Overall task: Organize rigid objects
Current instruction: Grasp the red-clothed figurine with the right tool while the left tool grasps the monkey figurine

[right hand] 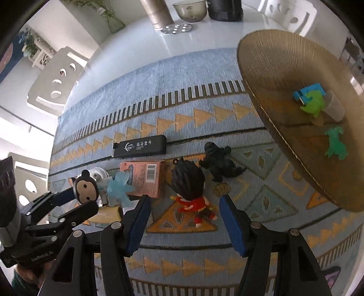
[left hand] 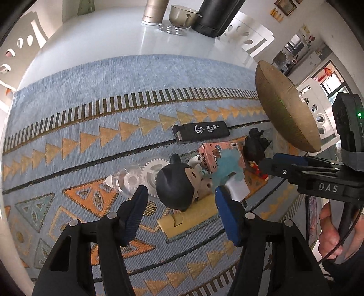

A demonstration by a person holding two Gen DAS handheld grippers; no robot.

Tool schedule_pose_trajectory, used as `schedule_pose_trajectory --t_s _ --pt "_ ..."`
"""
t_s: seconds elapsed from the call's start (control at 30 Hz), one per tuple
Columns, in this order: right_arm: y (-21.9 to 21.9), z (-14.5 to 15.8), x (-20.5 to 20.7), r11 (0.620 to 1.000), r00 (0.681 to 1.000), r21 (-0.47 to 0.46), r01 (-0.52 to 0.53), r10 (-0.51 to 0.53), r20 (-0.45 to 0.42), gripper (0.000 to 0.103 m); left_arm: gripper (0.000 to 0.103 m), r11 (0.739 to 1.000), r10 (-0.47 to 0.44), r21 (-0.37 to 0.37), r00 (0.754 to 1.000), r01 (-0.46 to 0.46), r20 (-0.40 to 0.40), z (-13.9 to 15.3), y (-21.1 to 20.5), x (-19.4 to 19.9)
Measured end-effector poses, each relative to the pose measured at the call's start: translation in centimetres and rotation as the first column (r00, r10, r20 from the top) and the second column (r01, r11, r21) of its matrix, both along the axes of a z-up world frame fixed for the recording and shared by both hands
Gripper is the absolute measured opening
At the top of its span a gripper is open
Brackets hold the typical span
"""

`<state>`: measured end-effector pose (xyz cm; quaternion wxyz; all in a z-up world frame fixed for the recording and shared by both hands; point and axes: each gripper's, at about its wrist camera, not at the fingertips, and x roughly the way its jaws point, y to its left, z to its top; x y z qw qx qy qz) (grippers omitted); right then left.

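Toys lie on a patterned blue mat [left hand: 113, 95]. My left gripper [left hand: 180, 198] is open, its jaws either side of a black-headed monkey figurine [left hand: 179, 184], which also shows in the right wrist view [right hand: 85, 187]. My right gripper [right hand: 184, 205] is open just above a figurine in red with black hair [right hand: 191, 189]. Nearby are a pink box [right hand: 145, 177], a translucent blue figure [right hand: 119, 187], a black dinosaur [right hand: 218, 161], a black lighter-like case [right hand: 140, 145] and a clear tape dispenser with a gear [left hand: 138, 177].
A round woven tray [right hand: 273, 68] at the right holds a blue box [right hand: 307, 92], a green frog toy [right hand: 312, 103], a clear cup [right hand: 333, 107] and a green figure [right hand: 335, 144]. At the table's far edge stand a metal cylinder [right hand: 157, 13], a glass bowl [right hand: 190, 10] and a black container [right hand: 225, 9].
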<state>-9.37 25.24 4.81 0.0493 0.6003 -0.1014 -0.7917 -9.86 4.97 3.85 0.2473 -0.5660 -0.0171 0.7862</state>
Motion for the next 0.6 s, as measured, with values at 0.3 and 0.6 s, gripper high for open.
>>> schedule_pose_trajectory --t_s 0.3,0.6 --pt "0.1 -0.3 0.0 0.999 1.0 -0.045 -0.011 0.012 0.01 0.06 0.053 1.0 -0.008 0.006 1.0 0.008 0.0 -0.2 0.3 -0.3" --pt "-0.2 -1.3 -0.8 1.0 1.0 0.0 0.007 -0.007 0.018 0.053 0.038 1.0 -0.007 -0.018 1.0 0.006 -0.029 -0.5 0.8 -0.8"
